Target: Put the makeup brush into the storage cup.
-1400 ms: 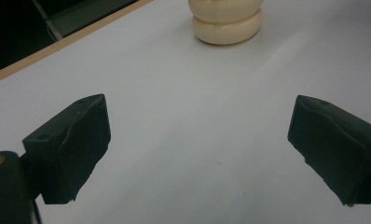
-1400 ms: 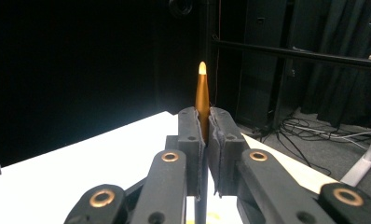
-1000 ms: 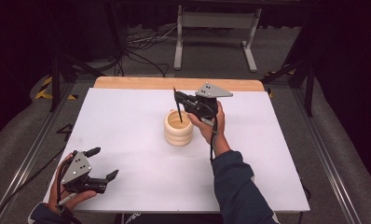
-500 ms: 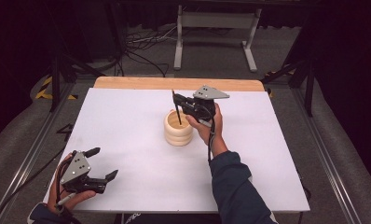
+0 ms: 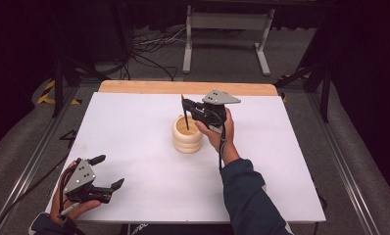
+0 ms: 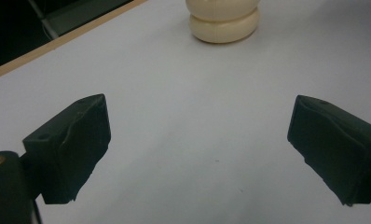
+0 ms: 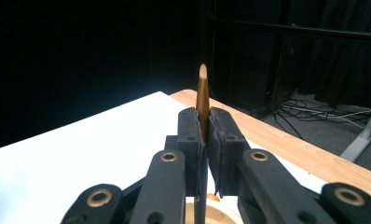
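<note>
The left gripper (image 5: 107, 178) rested at the near left corner of the white table (image 5: 134, 132), its jaws spread wide with nothing between them; in the left gripper view its 2 black pads (image 6: 72, 144) framed bare tabletop, with the cream ribbed holder (image 6: 223, 21) well ahead. Further right, near the middle of the table, that holder (image 5: 187, 134) stood upright, its mouth open to the top. Just beside and above it, the right gripper (image 5: 184, 108) was clamped tight on a slim stick, probably a pen or brush (image 7: 202, 100), held upright with its pale tip pointing up and its lower end reaching down towards the holder's mouth. Whether that end had touched the bottom could not be told. The step in hand looked like standing the stick in the holder. The next move would call for lowering it straight, then easing the jaws apart without knocking the holder.
</note>
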Tool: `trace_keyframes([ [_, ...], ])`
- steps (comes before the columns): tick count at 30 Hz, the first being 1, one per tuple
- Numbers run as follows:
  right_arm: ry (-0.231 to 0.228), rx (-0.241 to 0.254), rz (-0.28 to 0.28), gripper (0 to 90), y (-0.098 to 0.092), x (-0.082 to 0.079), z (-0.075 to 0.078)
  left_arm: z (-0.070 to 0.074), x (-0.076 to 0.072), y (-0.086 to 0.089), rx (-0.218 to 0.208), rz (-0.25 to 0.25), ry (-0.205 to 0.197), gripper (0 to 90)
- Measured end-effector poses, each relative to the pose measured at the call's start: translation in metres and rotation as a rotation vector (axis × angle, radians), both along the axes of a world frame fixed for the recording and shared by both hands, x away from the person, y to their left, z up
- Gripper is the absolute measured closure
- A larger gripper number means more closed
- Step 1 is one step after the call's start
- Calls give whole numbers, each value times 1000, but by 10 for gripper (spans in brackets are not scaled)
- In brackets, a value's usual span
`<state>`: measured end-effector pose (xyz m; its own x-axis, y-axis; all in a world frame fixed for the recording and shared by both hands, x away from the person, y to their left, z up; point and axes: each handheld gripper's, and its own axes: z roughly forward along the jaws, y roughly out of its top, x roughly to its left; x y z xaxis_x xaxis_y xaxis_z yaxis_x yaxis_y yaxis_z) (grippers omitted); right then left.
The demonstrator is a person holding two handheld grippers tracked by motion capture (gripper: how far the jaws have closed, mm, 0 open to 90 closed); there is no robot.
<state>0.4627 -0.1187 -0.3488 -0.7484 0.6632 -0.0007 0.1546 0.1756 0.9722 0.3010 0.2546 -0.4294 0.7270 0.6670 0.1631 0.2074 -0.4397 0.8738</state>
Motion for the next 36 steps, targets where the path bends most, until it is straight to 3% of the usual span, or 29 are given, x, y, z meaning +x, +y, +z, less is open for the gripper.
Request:
trace_keyframes([
  [23, -7, -25, 1, 576, -10, -11, 6, -1, 0, -1, 0, -5, 8, 66],
  [36, -54, -69, -19, 312, -19, -25, 15, -1, 2, -2, 6, -6, 5, 65],
])
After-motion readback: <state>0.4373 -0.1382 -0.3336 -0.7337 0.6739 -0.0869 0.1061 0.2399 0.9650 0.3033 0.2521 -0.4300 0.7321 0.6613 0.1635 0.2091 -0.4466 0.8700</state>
